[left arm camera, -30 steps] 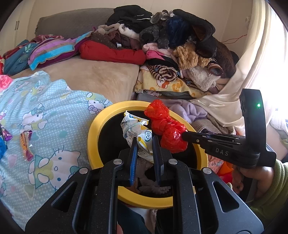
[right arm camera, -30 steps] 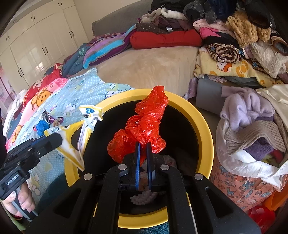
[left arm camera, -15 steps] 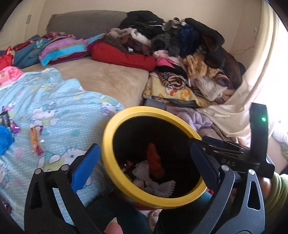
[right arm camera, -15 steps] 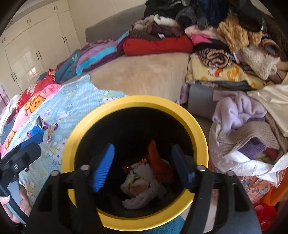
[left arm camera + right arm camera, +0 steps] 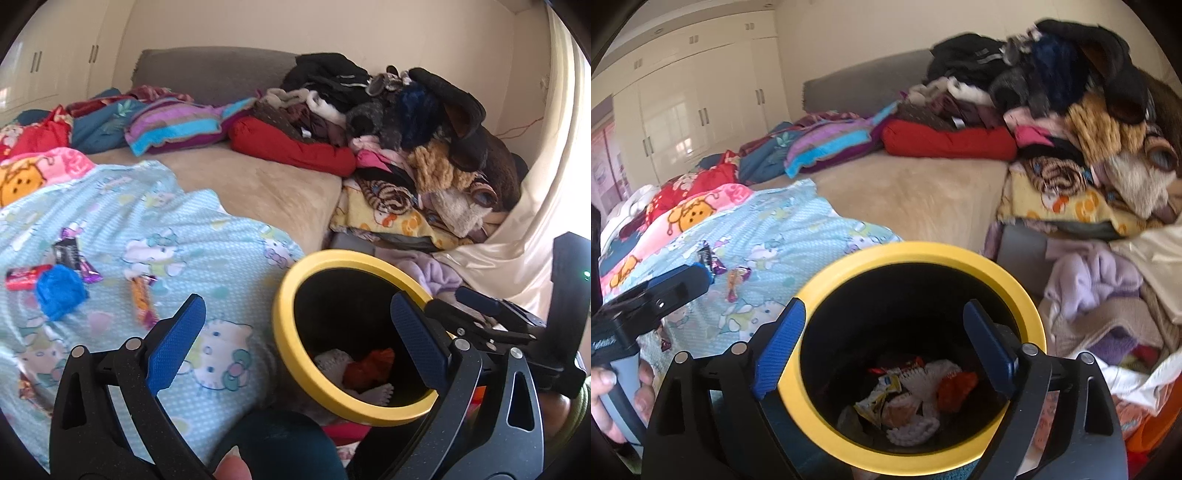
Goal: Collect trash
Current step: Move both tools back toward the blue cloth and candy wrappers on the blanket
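A black bin with a yellow rim (image 5: 288, 295) (image 5: 923, 253) stands beside the bed. Inside lie a red plastic bag (image 5: 955, 387) (image 5: 369, 367), a yellow-white wrapper (image 5: 879, 397) and white scraps. My left gripper (image 5: 295, 343) is open and empty, over the bin's left rim. My right gripper (image 5: 886, 343) is open and empty, right above the bin mouth. On the light-blue Hello Kitty blanket (image 5: 207, 254) lie a blue crumpled bag (image 5: 59, 291), a red wrapper (image 5: 26, 277), a purple wrapper (image 5: 72, 258) and an orange wrapper (image 5: 140, 295).
A tall pile of clothes and plush (image 5: 424, 140) fills the bed's far right. A red cushion (image 5: 295, 147) and striped bedding (image 5: 177, 125) lie at the back. White wardrobes (image 5: 683, 107) stand at the left. More clothes (image 5: 1108, 295) lie right of the bin.
Both grippers opened and dropped the red bag and the yellow-white wrapper into the bin. The left gripper has since swung left, bringing the trash on the blanket into view.
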A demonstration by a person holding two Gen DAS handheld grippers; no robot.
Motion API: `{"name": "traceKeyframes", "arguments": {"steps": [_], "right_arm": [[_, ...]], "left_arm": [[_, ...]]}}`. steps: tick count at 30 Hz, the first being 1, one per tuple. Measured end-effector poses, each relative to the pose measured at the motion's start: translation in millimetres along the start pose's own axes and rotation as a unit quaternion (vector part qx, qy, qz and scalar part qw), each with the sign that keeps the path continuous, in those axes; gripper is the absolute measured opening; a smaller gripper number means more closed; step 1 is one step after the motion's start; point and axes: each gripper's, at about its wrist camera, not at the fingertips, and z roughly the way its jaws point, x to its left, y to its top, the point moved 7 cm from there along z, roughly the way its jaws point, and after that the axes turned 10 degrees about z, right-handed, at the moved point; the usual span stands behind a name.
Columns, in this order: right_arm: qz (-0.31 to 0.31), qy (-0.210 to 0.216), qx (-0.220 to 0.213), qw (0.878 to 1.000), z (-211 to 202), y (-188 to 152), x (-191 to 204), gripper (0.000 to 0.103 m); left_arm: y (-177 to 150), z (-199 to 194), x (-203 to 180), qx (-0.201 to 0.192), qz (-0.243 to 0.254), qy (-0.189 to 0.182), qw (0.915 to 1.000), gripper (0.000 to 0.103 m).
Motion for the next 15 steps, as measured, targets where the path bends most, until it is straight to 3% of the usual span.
{"name": "traceKeyframes", "arguments": {"steps": [15], "right_arm": [[-0.063,0.036,-0.039,0.997,-19,2,61,0.092]], "left_arm": [[10,-36,48,-0.037,-0.038,0.052,0.9973,0.092]]}}
